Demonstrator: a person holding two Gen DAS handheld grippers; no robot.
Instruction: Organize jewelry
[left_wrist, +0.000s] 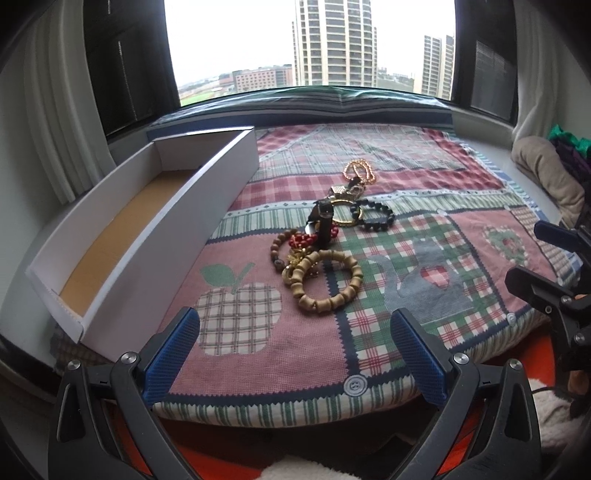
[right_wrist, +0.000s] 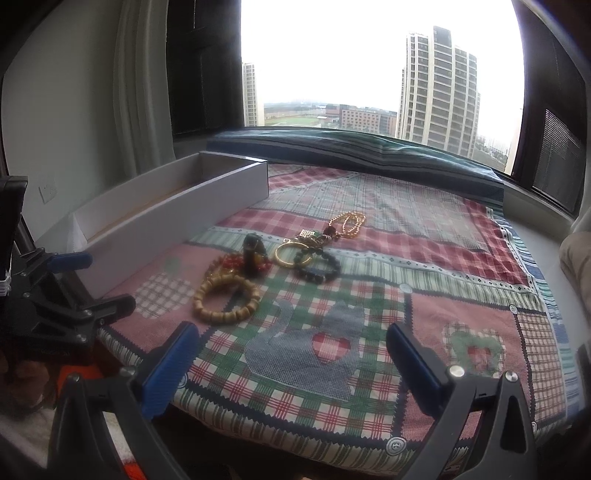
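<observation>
A pile of jewelry lies on the patchwork cloth (left_wrist: 443, 184): a tan wooden bead bracelet (left_wrist: 325, 282) nearest, red beads (left_wrist: 303, 240), a dark upright piece (left_wrist: 325, 221), a gold ring (left_wrist: 347, 210), a black bead bracelet (left_wrist: 373, 214) and a gold chain (left_wrist: 356, 171) farthest. The same pile shows in the right wrist view, with the wooden bracelet (right_wrist: 225, 299) and black bracelet (right_wrist: 317, 266). A long white box (left_wrist: 147, 236), empty with a brown floor, lies left of the pile. My left gripper (left_wrist: 295, 354) is open and empty, short of the pile. My right gripper (right_wrist: 291, 362) is open and empty.
The cloth covers a window seat with a striped cushion (left_wrist: 332, 103) along the window. A beige pillow (left_wrist: 550, 173) lies at the right. The right gripper shows at the right edge of the left wrist view (left_wrist: 546, 266); the left gripper shows at the left of the right wrist view (right_wrist: 70, 288).
</observation>
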